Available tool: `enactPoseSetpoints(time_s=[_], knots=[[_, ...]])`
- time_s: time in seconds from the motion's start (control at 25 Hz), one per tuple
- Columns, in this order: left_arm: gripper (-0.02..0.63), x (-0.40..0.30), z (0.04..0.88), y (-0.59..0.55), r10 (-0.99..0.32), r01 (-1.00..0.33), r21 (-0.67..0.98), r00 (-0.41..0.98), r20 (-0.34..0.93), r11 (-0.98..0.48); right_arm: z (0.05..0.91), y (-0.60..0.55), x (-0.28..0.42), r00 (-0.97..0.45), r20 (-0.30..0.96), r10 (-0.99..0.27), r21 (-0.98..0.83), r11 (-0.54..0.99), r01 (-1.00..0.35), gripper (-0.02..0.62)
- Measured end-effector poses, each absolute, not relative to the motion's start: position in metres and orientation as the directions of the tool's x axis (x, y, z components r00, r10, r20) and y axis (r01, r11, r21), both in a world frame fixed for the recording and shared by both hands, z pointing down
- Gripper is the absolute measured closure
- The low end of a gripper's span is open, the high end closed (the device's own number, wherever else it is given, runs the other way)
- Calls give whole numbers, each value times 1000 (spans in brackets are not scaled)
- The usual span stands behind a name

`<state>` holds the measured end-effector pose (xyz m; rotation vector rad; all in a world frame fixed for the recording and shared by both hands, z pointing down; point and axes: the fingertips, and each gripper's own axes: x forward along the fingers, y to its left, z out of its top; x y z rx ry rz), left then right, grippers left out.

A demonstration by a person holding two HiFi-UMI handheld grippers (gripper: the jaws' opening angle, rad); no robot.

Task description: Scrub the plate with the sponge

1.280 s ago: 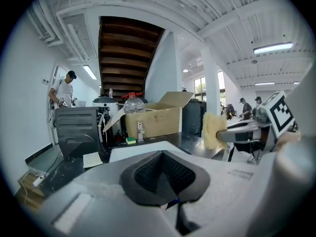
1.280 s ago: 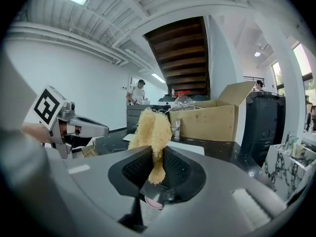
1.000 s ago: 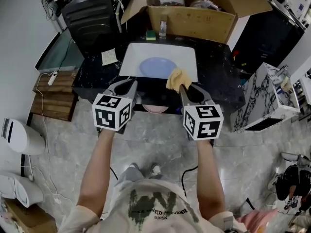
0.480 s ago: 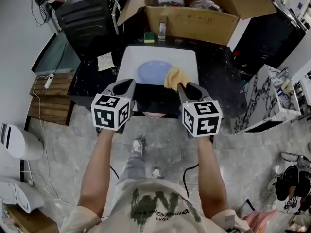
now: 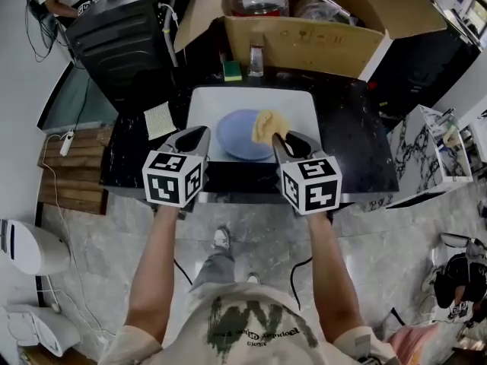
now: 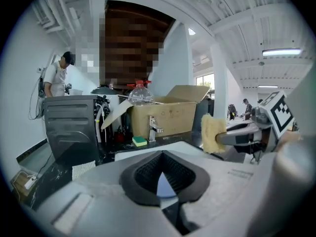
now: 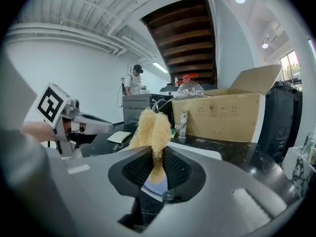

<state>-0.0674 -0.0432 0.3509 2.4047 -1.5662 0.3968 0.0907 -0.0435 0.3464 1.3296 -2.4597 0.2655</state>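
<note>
Your head camera sits above your arms, looking steeply down over the left gripper and right gripper onto the counter. Each gripper camera rides low behind its own jaws, facing forward, close in. All three share the cardboard box and sponge; each gripper view catches the other gripper sidelong.
</note>
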Motion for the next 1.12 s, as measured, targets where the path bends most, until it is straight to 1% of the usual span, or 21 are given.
enactPoseSetpoints(time_s=[0.32,0.64,1.12], knots=[[607,-101,365,-120,-817,-898,90,430,385,-431,356,-111,52,-467,429,-773,2,517,-856,540],[607,-127,378,-170,-791,-882,110,462,401,-459,360,-157,28,-424,457,-782,17,485,-875,540],[607,-132,387,-206,-759,-852,117,510,404,-510,360,-191,14,-385,482,-787,45,461,-886,539]])
